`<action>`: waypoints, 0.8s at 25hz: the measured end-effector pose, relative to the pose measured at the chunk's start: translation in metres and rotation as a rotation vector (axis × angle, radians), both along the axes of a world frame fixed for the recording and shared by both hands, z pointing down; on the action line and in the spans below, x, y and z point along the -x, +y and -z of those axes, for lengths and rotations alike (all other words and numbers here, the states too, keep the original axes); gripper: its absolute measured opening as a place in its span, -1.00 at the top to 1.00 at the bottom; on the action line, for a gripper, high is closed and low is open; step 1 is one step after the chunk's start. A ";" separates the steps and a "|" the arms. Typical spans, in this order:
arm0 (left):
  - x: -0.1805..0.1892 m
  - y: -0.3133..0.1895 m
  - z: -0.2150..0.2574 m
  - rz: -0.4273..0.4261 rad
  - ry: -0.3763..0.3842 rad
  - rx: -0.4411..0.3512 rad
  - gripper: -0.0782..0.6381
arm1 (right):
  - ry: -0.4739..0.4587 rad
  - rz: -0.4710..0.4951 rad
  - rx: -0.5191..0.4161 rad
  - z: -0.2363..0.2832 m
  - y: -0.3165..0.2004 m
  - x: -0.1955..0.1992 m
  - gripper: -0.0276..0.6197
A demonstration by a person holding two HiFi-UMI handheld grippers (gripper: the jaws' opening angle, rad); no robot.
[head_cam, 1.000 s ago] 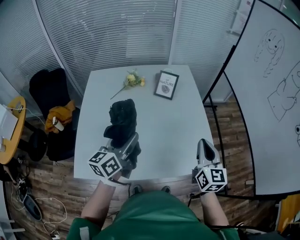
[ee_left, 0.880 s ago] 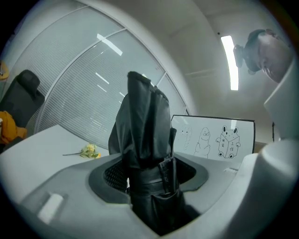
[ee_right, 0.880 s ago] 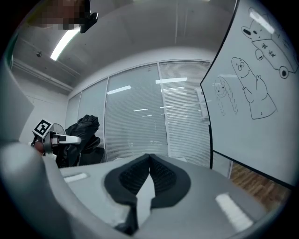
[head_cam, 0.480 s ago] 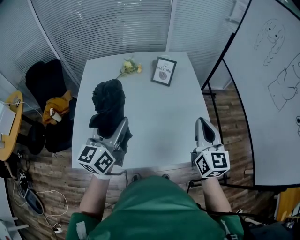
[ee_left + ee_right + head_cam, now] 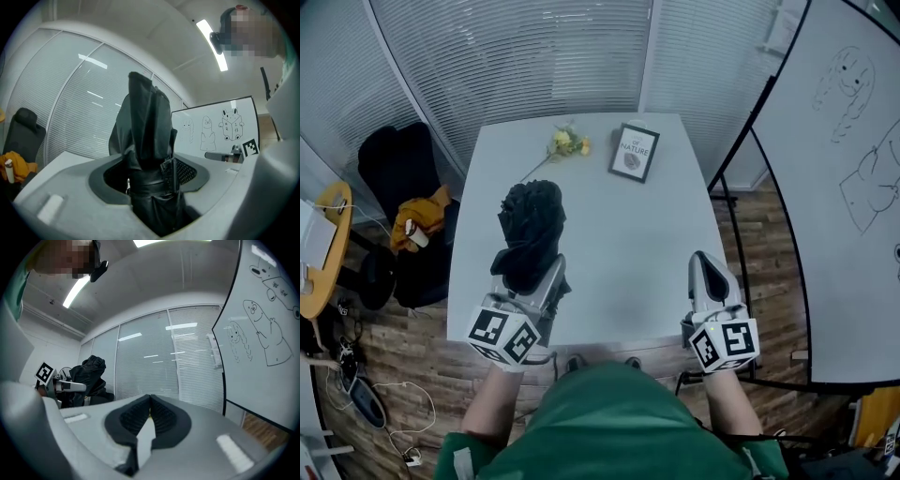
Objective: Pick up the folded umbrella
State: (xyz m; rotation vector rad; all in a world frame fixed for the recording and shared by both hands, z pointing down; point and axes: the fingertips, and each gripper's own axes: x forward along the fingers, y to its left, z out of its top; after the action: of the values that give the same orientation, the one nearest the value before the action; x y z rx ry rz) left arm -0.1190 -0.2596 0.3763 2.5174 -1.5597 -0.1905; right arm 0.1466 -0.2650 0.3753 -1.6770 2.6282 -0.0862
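Observation:
The folded black umbrella (image 5: pixel 530 230) is up off the white table (image 5: pixel 619 234), with my left gripper (image 5: pixel 546 274) shut on its strapped lower part. In the left gripper view the umbrella (image 5: pixel 147 140) stands between the jaws of the left gripper (image 5: pixel 151 187) and fills the middle of the picture. My right gripper (image 5: pixel 709 270) hangs over the table's near right side, shut, with nothing in it. In the right gripper view the pads of the right gripper (image 5: pixel 150 405) meet, and the umbrella (image 5: pixel 88 373) shows off to the left.
A framed picture (image 5: pixel 635 152) and a yellow flower (image 5: pixel 566 143) lie at the table's far end. A black chair with an orange thing (image 5: pixel 420 220) stands left of the table. A whiteboard (image 5: pixel 844 187) with drawings stands on the right, with blinds behind.
Both grippers have come up a little. The left one has rolled somewhat, still gripping the umbrella. The right gripper stays shut and empty.

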 end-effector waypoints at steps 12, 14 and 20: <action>-0.005 0.008 -0.012 0.047 -0.377 -0.073 0.04 | 0.004 0.021 -0.008 -0.005 0.007 0.000 0.91; -0.004 0.009 -0.012 0.058 -0.451 -0.089 0.04 | 0.012 0.032 -0.021 -0.004 0.009 0.003 0.91; -0.005 0.017 -0.016 0.070 -0.615 -0.141 0.04 | 0.022 0.052 -0.030 -0.003 0.010 0.012 0.91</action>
State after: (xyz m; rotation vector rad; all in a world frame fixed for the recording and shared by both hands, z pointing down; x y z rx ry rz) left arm -0.1143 -0.2426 0.3927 2.7931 -1.8909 0.5370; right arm 0.1351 -0.2551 0.3784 -1.6101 2.6760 -0.0290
